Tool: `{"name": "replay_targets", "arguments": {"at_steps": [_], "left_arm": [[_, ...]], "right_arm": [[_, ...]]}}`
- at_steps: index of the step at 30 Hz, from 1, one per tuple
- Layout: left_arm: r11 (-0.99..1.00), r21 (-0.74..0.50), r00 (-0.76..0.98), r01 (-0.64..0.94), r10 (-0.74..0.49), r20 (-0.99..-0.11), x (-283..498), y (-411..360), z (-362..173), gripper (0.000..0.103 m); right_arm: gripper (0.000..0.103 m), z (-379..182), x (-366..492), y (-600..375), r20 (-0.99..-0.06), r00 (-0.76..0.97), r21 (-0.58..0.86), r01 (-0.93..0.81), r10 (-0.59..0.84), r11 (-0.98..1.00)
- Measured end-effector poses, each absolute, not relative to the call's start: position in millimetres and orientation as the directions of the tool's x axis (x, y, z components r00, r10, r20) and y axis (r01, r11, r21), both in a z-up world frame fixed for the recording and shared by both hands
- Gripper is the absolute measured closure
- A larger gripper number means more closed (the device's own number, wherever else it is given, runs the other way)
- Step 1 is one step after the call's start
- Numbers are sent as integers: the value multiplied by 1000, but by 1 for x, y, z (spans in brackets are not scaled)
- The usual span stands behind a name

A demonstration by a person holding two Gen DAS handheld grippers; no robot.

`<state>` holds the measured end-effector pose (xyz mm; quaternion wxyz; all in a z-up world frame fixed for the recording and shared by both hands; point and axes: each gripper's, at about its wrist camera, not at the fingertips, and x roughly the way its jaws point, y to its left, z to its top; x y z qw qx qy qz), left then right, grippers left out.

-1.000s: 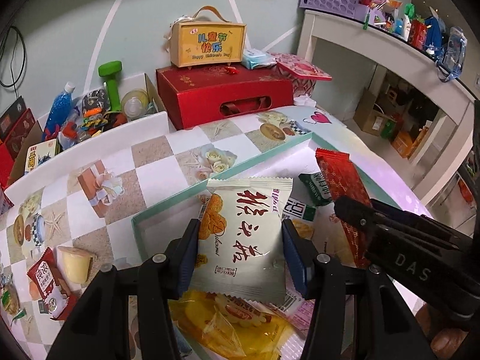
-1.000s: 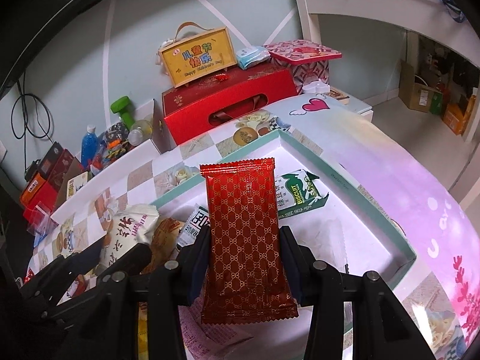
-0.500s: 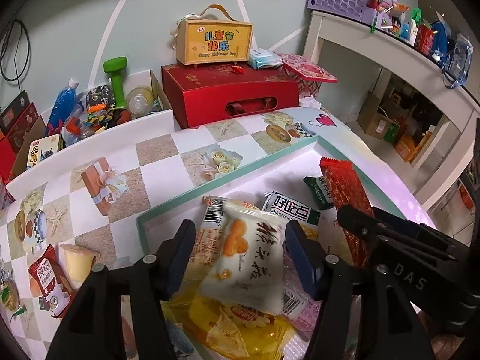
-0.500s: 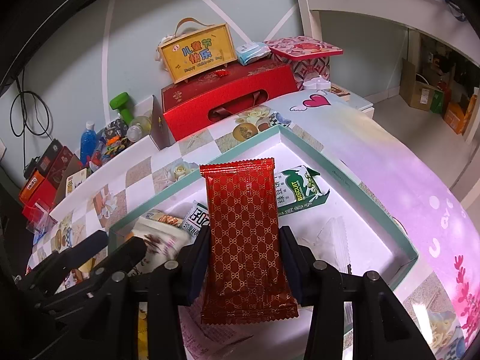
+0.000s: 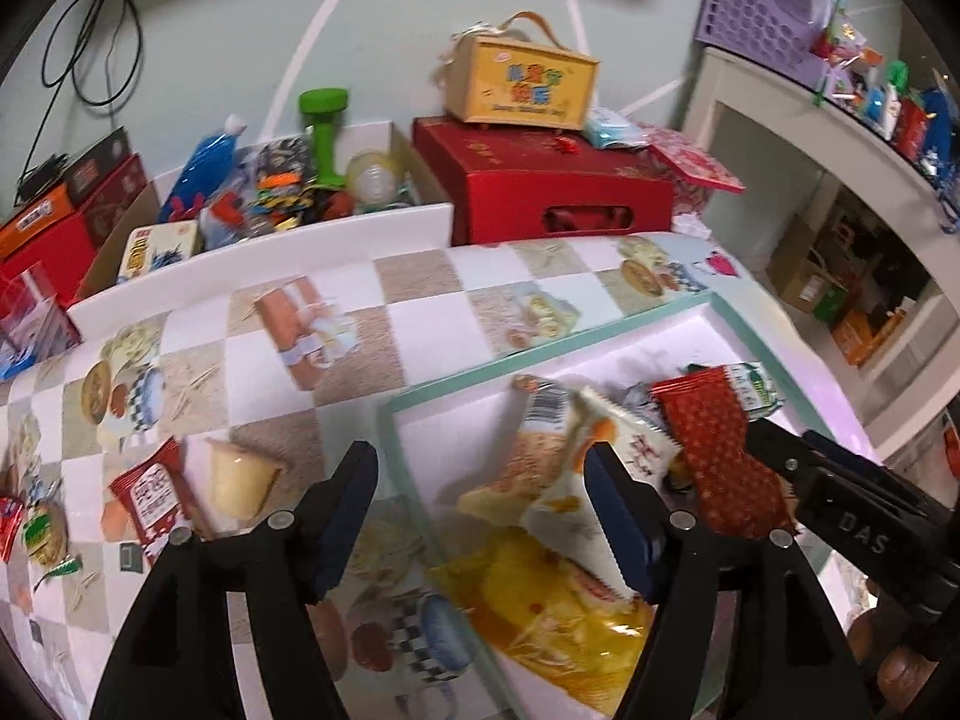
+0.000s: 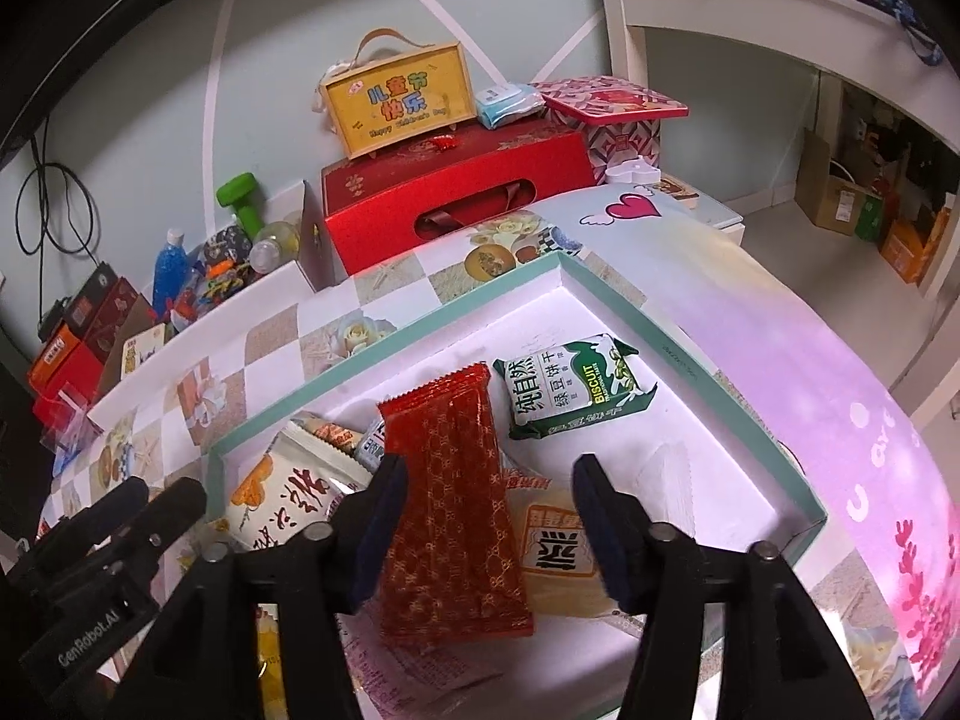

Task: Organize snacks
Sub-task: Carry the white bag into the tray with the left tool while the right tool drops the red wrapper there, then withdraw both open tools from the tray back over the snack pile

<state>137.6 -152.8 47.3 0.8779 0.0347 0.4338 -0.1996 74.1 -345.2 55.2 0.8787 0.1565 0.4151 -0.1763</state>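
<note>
A teal-rimmed white tray (image 6: pixel 690 348) holds several snack packs. My right gripper (image 6: pixel 489 510) is open; the red patterned pack (image 6: pixel 450 504) lies loose in the tray between its fingers, also seen in the left wrist view (image 5: pixel 714 450). My left gripper (image 5: pixel 480 492) is open over the tray's left rim (image 5: pixel 390 420). The white pack with red writing (image 5: pixel 600 480) lies in the tray by its right finger, atop a yellow bag (image 5: pixel 558 606). A green biscuit pack (image 6: pixel 570 390) lies further back in the tray.
On the checkered cloth left of the tray lie a pale pudding cup (image 5: pixel 240 480), a red sachet (image 5: pixel 153 498) and small packs (image 5: pixel 42 531). A red gift box (image 6: pixel 456 198) with a yellow case (image 6: pixel 396 99) stands behind. A bin of clutter (image 5: pixel 270 186) sits back left.
Both grippers opened. The white pack dropped from the left gripper into the tray and the red pack fell from the right gripper. The left gripper shifted left over the rim.
</note>
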Motion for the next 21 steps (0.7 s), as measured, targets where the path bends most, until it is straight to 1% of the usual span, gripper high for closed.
{"name": "replay_targets", "arguments": {"at_steps": [1,2,3,4,6,11,21], "left_arm": [[927,-102,548,362,-300,-781,139,-150,45,30],[935,-96,552,342,-282,-784,140,-148,44,21],[945,-92,559,314,-263,-787,142,-145,42,6],[953,-97,568,287,-251,-784,143,-141,40,2],[962,-105,583,253,-238,-777,144,-134,38,1],[977,-57,595,207,-172,-785,147,-128,32,1],[980,-69,597,188,-170,-784,145,-122,28,0]], "right_arm": [[24,55,75,-343,-787,589,117,435,-184,893],[21,55,76,-342,-787,588,111,434,-188,894],[14,55,76,-342,-787,586,103,434,-194,895],[6,55,76,-341,-786,585,94,434,-201,896],[0,54,77,-340,-788,579,81,434,-209,897],[0,52,79,-338,-794,564,50,431,-226,901],[0,50,82,-331,-801,555,31,413,-225,910]]}}
